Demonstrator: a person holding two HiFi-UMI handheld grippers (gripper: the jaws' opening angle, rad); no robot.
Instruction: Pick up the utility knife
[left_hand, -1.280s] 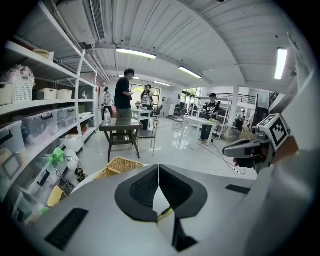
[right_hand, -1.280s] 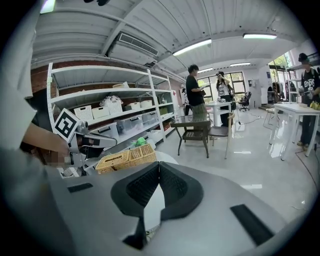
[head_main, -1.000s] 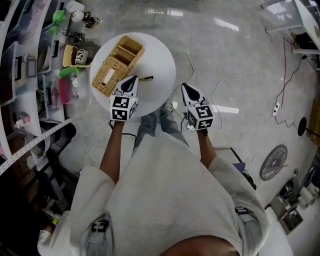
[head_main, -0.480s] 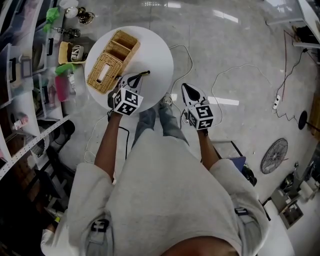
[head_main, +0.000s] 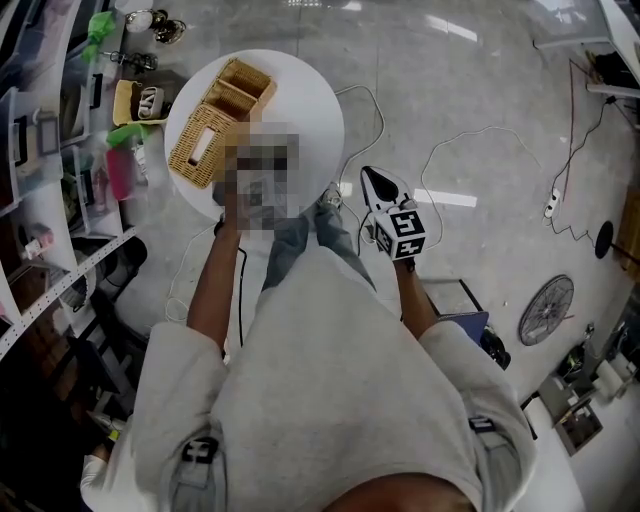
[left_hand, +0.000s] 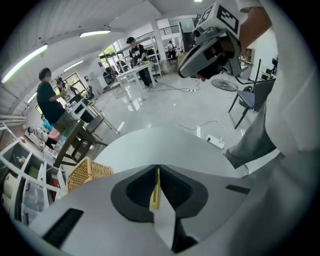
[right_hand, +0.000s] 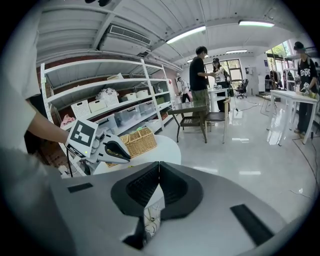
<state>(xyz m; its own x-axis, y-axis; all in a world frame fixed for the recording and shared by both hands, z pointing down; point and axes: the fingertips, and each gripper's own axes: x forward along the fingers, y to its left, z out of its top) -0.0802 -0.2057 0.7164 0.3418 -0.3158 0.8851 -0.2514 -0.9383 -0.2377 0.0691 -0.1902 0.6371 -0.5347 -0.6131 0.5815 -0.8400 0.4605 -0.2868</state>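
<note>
over white table (left_hand: 165, 145), left claw (left_hand: 158, 171) clamps utility knife (left_hand: 155, 195).

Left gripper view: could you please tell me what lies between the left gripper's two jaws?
The thin yellow utility knife, edge-on, clamped by the shut left gripper; that view shows it.

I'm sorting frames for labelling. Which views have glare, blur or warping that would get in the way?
Head view: a mosaic patch covers the left gripper, and lamp glare streaks the floor. Left gripper view: heavy fisheye, black corners, bright ceiling lights, but the utility knife between the shut jaws shows clearly. Right gripper view: same fisheye and corners, glare on the floor.
</note>
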